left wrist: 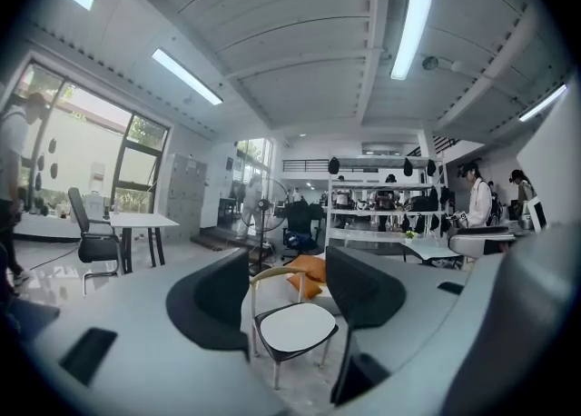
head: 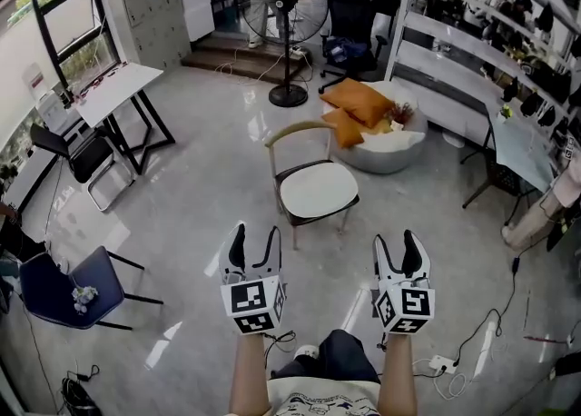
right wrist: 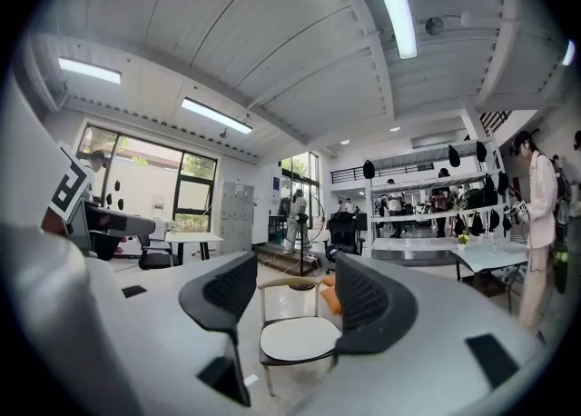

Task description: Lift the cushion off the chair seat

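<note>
Left tool and right tool are held side by side in front of the person, both pointing toward the chair. Each has its jaws standing wide apart and clamped on nothing. Both gripper views show the chair framed in the open gap between the jaws, but well beyond them, so neither tool touches it.

The white cushion lies flat on the chair seat and covers most of it, with the dark seat edge showing round its rim. The chair has a pale curved backrest and thin legs, and it stands alone on the glossy grey floor.

Behind the chair, orange pillows rest on a low white beanbag. A pedestal fan stands further back. A white table is off to the left, and a blue chair sits near the person's left side.
</note>
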### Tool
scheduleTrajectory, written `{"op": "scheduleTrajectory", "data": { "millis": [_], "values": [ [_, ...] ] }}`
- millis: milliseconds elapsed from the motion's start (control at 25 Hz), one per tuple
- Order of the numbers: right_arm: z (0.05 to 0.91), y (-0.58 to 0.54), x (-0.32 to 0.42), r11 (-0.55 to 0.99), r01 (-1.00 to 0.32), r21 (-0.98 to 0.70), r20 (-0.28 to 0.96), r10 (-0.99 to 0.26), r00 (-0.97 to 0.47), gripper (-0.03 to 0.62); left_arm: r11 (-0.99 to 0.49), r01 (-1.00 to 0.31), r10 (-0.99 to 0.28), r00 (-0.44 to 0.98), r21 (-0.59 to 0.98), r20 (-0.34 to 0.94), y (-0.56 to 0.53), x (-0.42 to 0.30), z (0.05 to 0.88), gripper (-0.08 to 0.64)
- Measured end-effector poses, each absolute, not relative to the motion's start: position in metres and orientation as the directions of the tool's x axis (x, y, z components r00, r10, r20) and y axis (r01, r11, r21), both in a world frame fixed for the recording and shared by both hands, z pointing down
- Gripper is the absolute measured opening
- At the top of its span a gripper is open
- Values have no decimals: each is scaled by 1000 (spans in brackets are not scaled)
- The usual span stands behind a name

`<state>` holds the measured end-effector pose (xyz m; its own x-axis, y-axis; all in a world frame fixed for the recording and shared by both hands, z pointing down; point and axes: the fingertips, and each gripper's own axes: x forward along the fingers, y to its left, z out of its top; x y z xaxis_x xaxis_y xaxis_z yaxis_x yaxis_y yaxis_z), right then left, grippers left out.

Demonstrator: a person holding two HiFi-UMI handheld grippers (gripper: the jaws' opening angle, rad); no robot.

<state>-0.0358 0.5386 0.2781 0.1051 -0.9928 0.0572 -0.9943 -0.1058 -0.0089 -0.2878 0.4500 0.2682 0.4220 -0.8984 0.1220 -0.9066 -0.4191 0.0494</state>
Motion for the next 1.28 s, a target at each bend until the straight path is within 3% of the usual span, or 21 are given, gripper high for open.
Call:
{"op": "scheduleTrajectory", "data": {
  "millis": [560, 1280],
  "values": [
    [309, 431, 9, -66, -998, -14, 101, -993, 64, 279, -400, -915, -899, 402, 48, 173, 349, -241, 301, 259],
    [290, 157, 149, 59, -998, 5, 102, -993, -58, 290, -272, -961, -947, 277, 54, 165, 107, -119, 283, 259]
  ]
}}
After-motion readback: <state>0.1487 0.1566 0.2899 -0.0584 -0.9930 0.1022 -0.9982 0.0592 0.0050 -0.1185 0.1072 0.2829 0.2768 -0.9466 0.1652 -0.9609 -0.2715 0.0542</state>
